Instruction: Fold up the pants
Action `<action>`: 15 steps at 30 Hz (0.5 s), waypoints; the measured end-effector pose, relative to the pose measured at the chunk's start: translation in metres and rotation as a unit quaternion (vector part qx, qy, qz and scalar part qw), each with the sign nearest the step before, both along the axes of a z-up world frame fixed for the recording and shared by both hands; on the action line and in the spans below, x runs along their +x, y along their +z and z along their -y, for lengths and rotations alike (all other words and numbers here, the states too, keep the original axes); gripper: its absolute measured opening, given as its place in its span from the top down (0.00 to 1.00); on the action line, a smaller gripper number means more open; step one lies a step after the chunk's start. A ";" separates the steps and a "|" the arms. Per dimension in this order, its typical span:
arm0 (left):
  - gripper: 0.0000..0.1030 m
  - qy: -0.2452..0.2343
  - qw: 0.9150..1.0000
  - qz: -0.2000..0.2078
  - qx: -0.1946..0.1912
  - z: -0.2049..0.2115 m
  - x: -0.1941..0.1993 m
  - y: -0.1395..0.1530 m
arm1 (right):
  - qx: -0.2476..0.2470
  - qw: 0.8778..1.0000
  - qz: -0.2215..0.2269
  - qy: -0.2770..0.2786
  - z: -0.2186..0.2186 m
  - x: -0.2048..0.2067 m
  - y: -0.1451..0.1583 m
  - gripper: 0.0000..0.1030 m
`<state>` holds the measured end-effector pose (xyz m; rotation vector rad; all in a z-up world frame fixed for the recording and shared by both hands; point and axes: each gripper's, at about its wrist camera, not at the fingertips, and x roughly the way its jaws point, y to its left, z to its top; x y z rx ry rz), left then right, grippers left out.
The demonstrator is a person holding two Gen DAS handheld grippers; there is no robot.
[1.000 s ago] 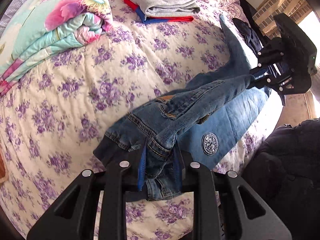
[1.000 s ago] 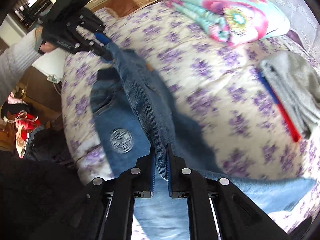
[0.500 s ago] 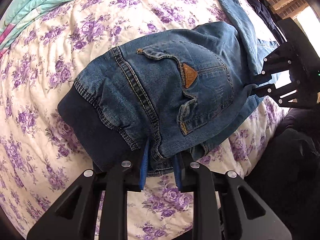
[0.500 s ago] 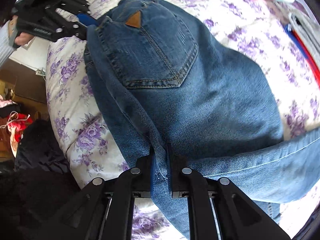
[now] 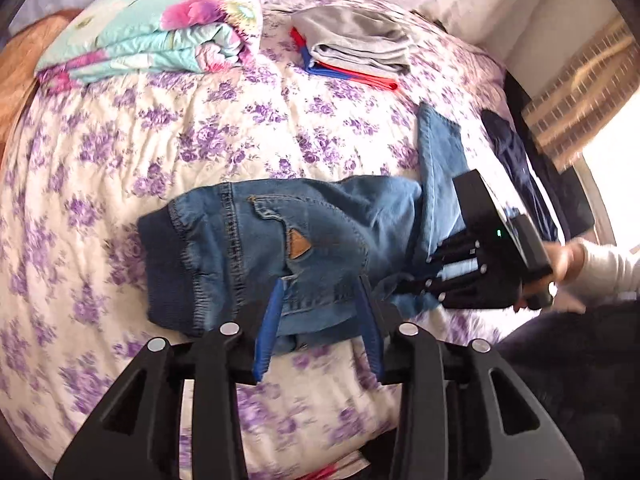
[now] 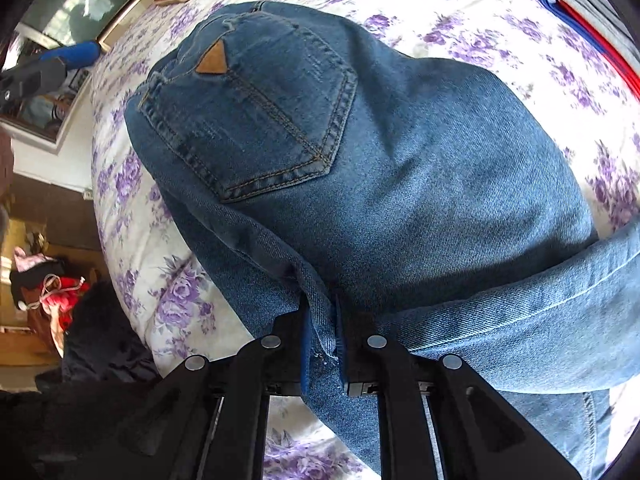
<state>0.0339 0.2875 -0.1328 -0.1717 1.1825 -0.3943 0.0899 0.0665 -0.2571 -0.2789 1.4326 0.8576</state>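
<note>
Left to right: the left gripper (image 5: 318, 320), clamped on the waist half a second ago, is now seen spread open, the jeans (image 5: 280, 248) released flat on the bed (image 5: 120, 152) at 12 o'clock, while the right gripper (image 6: 322, 344) remains closed on the denim; the lengthwise fold appears laid.

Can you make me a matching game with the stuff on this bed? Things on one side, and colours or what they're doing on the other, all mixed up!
Things:
1. jeans
2. folded quilt
3. left gripper
4. folded clothes pile

Descriptions:
A. grey on top, red and blue underneath
B. fingers spread open
C. blue denim with a brown triangle patch
D. turquoise with pink flowers

Pairs: 1-C, 2-D, 3-B, 4-A
</note>
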 end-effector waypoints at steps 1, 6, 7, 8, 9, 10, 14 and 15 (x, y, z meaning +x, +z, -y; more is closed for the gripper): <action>0.63 0.028 0.999 -0.022 0.006 0.009 0.005 -0.012 | 0.000 1.000 0.001 -0.001 0.001 0.000 0.002 0.87; 0.64 0.113 0.986 -0.107 0.059 0.044 0.013 -0.072 | -0.030 0.997 0.052 0.040 -0.007 -0.016 0.028 0.85; 0.64 0.123 0.985 -0.107 0.052 0.042 0.014 -0.076 | -0.032 0.996 0.062 0.051 -0.008 -0.021 0.032 0.84; 0.64 0.131 0.984 -0.111 0.039 0.037 0.015 -0.078 | -0.033 0.995 0.066 0.060 -0.008 -0.024 0.032 0.84; 0.64 0.139 0.983 -0.117 0.026 0.031 0.017 -0.081 | -0.033 0.995 0.066 0.064 -0.007 -0.025 0.030 0.83; 0.71 0.143 0.982 -0.124 0.016 0.026 0.019 -0.084 | -0.034 0.996 0.061 0.061 -0.006 -0.024 0.026 0.83; 0.98 0.167 0.974 -0.152 -0.007 0.008 0.019 -0.099 | -0.022 0.998 0.034 0.041 -0.010 -0.026 0.014 0.58; 0.98 0.174 0.971 -0.158 -0.033 0.001 0.018 -0.100 | -0.022 0.998 0.036 0.047 -0.012 -0.030 0.017 0.55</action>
